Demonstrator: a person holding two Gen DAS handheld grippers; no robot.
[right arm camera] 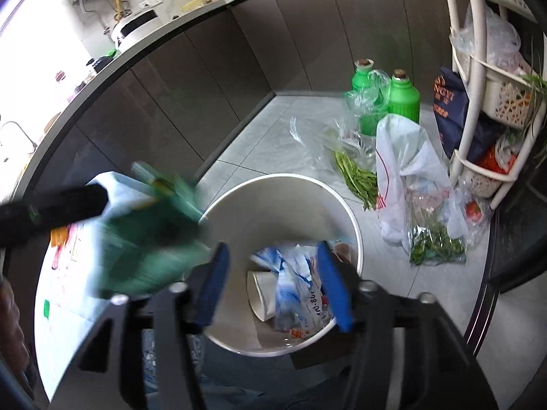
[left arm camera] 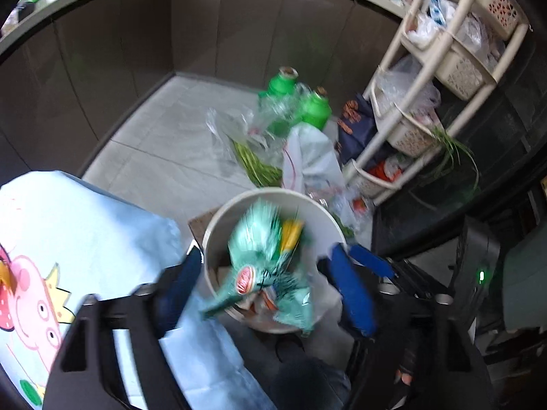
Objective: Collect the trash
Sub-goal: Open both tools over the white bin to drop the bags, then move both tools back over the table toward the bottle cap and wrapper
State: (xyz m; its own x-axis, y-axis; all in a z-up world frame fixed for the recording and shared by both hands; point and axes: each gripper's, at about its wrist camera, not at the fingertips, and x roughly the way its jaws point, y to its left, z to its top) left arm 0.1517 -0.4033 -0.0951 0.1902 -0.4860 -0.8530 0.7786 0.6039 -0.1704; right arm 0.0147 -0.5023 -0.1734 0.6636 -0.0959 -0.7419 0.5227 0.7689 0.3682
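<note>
Trash is going into the white bin: a green wrapper, blurred, hangs over the rim between the left gripper's spread jaws, seemingly just let go. Right gripper hovers over the bin, gaping and empty. Drop step, I'd say; next, fetch more from the floor bags

Two green bottles beside tiered rack; cabinets behind.
</note>
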